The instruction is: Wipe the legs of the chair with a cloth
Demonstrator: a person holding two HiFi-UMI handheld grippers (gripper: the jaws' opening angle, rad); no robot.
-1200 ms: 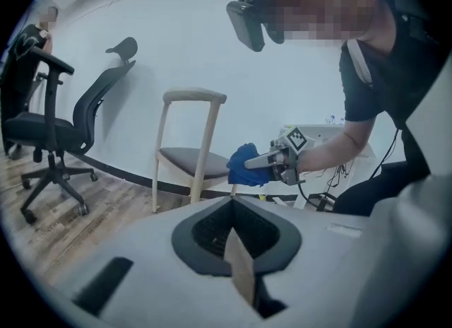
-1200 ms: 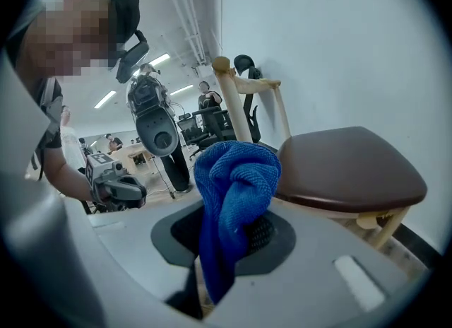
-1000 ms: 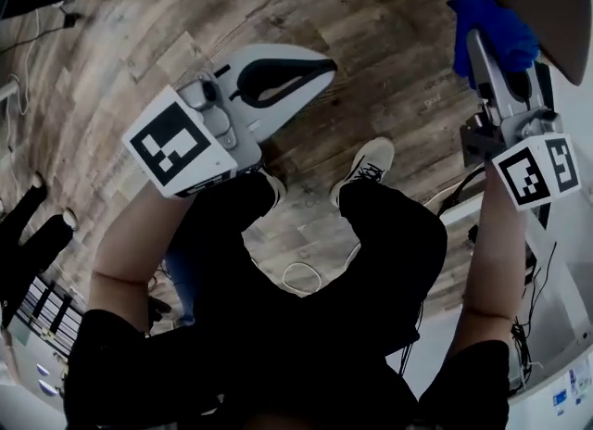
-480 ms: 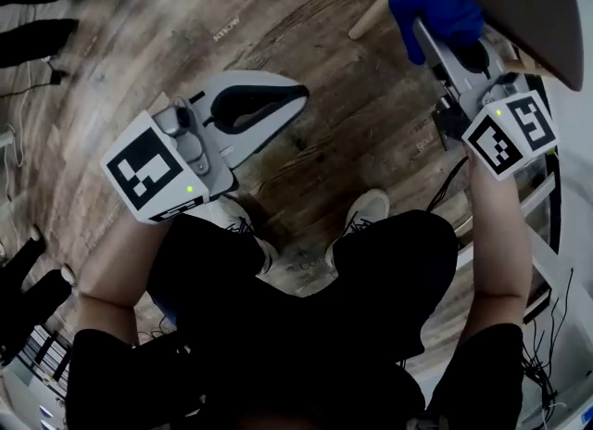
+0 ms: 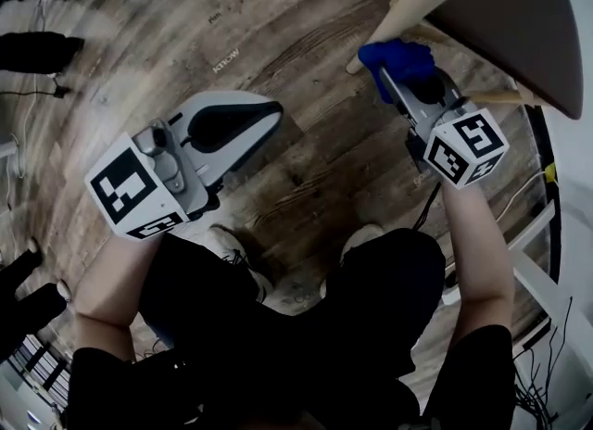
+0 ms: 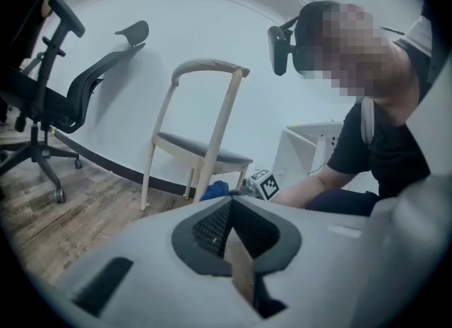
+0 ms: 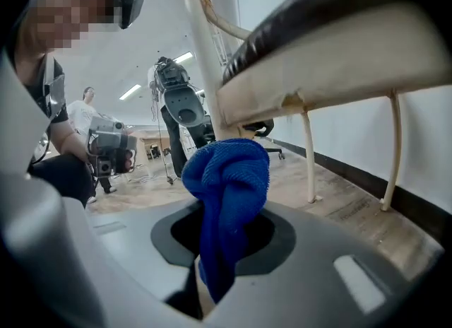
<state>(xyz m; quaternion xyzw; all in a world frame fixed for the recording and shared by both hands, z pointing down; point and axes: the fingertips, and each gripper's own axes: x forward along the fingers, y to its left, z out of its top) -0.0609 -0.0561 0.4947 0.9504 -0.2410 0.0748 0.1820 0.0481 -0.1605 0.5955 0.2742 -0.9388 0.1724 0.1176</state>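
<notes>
Wood floor [image 5: 306, 150] underfoot; we are clenching the blue cloth [image 5: 400, 56] in the right tongs [image 5: 397, 81], just beside the chair leg [image 5: 412, 13]. Left tongs [image 5: 264, 115] are idling closed, empty. Pressing firmly, stroking lengthwise looks best.

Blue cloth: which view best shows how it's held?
Right gripper view: the blue cloth fills the centre, pinched in the right gripper. Head view shows only its bunched top by the chair leg; left gripper view, a small distant patch.

wood-plank floor [image 5: 306, 141] | black office chair [image 6: 49, 100] on casters | white wall [image 6: 212, 22], dark baseboard [image 6: 103, 160] | distant bystander [image 7: 85, 111]
</notes>
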